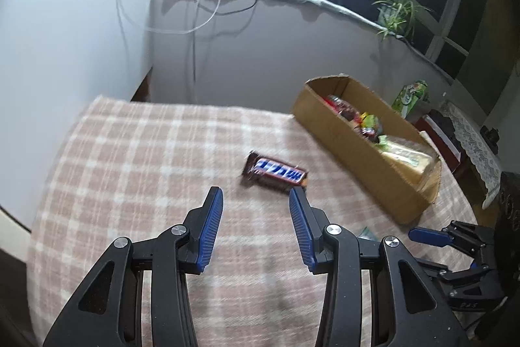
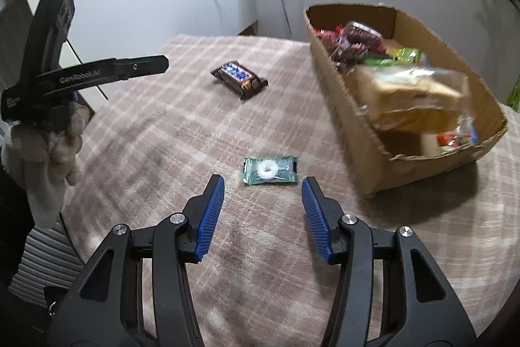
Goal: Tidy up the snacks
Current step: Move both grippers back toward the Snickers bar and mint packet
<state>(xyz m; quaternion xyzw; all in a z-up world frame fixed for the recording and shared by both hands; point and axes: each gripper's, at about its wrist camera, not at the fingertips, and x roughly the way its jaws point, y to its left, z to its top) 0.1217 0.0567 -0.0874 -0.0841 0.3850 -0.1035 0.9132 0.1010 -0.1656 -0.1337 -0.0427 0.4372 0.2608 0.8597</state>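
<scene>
A brown chocolate bar [image 1: 275, 173] with a blue label lies on the checked tablecloth just beyond my open, empty left gripper [image 1: 256, 195]. It also shows in the right wrist view [image 2: 239, 79], farther back. A small green candy packet [image 2: 269, 170] with a white ring lies just ahead of my open, empty right gripper [image 2: 263, 184]. A cardboard box [image 2: 347, 106] on the right holds several snacks, among them a bagged loaf [image 2: 412, 93]. The box also shows in the left wrist view [image 1: 328, 126].
The left gripper [image 2: 97, 72], held by a gloved hand, shows at the left of the right wrist view. The right gripper [image 1: 455, 236] shows at the right edge of the left wrist view. A wall with cables and a windowsill with a plant [image 1: 396, 12] lie behind the table.
</scene>
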